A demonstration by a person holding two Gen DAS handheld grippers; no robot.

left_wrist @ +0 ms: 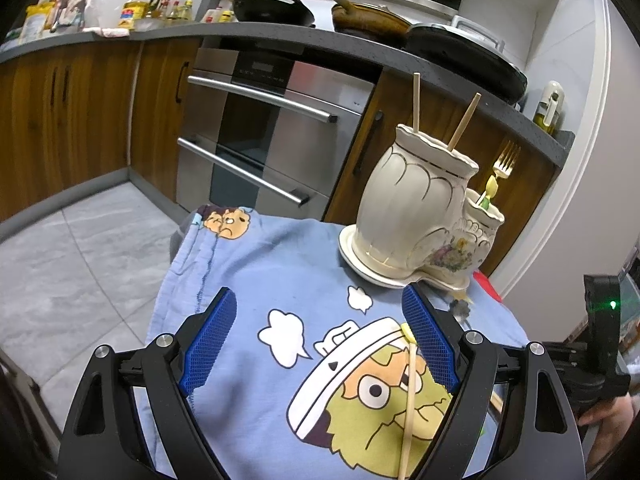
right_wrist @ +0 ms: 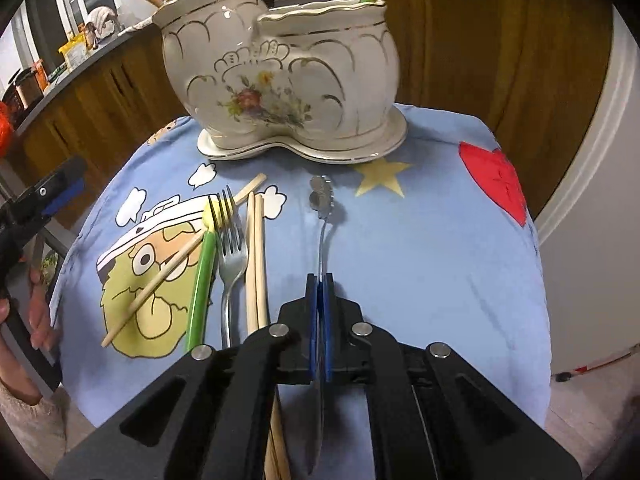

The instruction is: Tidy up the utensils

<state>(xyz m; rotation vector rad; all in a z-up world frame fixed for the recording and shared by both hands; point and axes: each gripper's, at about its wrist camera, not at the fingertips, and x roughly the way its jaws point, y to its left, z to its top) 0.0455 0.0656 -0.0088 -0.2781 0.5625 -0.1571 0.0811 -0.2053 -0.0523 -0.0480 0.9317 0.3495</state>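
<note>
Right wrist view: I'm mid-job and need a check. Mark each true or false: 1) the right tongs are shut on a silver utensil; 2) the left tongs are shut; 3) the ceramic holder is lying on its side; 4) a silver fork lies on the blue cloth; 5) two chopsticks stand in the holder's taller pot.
1) True: the right tongs are shut on the silver utensil, its decorated handle end pointing at the holder.
2) False: the left tongs are wide open, nothing between them.
3) False: the ceramic holder stands upright on its saucer base.
4) True: the silver fork lies on the blue cloth beside the green-handled utensil.
5) True: both chopsticks stand there.
</note>
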